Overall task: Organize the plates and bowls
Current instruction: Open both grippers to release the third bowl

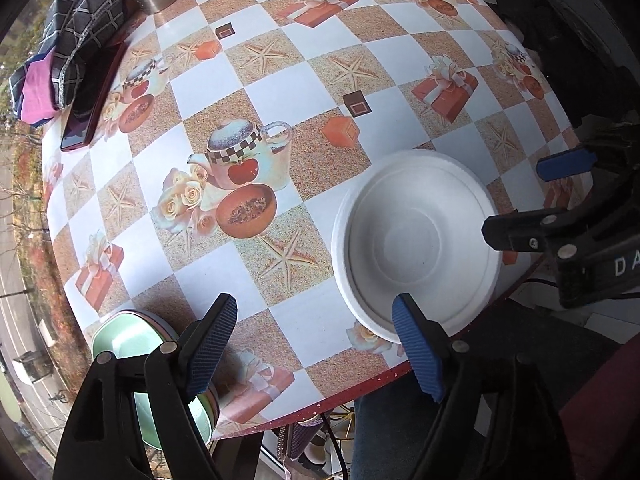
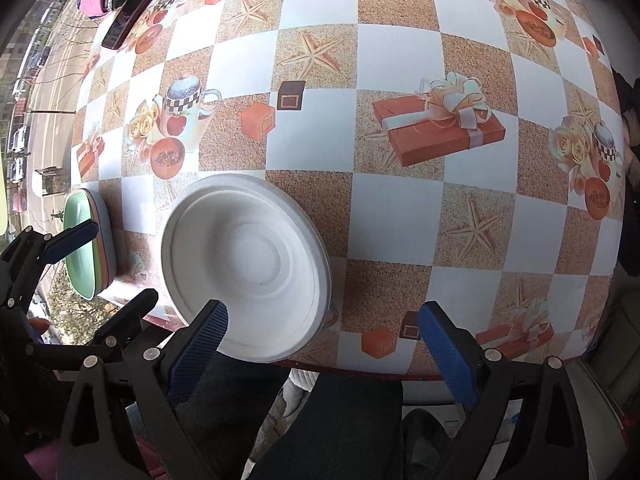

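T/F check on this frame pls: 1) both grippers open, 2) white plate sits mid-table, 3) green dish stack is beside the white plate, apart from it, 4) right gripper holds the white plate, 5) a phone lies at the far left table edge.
1. Both grippers open: true. The left gripper and the right gripper both stand wide, nothing pressed between their pads.
2. White plate mid-table: false. It sits at the near edge of the table.
3. Green dish stack beside the plate, apart: true.
4. Right gripper holds the plate: false. It grips nothing.
5. Phone at the far left edge: true, next to folded cloth.
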A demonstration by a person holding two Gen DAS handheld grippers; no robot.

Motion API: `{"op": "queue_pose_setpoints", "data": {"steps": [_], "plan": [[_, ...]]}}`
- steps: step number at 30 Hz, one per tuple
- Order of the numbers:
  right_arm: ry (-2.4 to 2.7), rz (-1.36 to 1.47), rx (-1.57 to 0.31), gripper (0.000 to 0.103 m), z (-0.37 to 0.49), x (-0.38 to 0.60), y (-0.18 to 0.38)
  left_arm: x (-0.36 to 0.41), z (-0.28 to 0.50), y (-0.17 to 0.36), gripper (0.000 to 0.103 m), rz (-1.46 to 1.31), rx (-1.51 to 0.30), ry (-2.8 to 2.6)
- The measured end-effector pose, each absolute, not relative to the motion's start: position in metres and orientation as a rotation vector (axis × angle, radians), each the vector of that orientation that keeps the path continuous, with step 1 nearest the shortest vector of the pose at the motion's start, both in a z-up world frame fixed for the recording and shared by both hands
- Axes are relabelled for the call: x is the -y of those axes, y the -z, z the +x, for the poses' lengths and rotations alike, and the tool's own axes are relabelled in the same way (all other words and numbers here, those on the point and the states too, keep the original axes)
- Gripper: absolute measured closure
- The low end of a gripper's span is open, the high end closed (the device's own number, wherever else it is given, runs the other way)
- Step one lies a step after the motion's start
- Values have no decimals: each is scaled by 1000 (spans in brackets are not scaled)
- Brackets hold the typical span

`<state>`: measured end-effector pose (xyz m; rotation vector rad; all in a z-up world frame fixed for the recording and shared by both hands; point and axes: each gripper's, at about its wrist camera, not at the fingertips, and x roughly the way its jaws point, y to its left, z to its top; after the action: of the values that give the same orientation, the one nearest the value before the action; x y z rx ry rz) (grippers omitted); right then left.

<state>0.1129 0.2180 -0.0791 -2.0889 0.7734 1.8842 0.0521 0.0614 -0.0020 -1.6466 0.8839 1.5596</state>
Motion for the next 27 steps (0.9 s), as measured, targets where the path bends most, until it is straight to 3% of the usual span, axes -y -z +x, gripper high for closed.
{"op": "queue_pose_setpoints", "data": {"steps": [2, 7, 27], "plan": [[-1899, -2058, -723, 2, 111, -218, 78, -59, 49, 3, 18, -1668, -873, -1568], [-1850, -2065, -742, 2, 117, -220, 88, -57, 46, 9, 0, -1713, -834, -1574], [-1756, -2139, -767, 2, 128, -216, 109, -67, 53, 24, 0, -1745, -829, -1542]]}}
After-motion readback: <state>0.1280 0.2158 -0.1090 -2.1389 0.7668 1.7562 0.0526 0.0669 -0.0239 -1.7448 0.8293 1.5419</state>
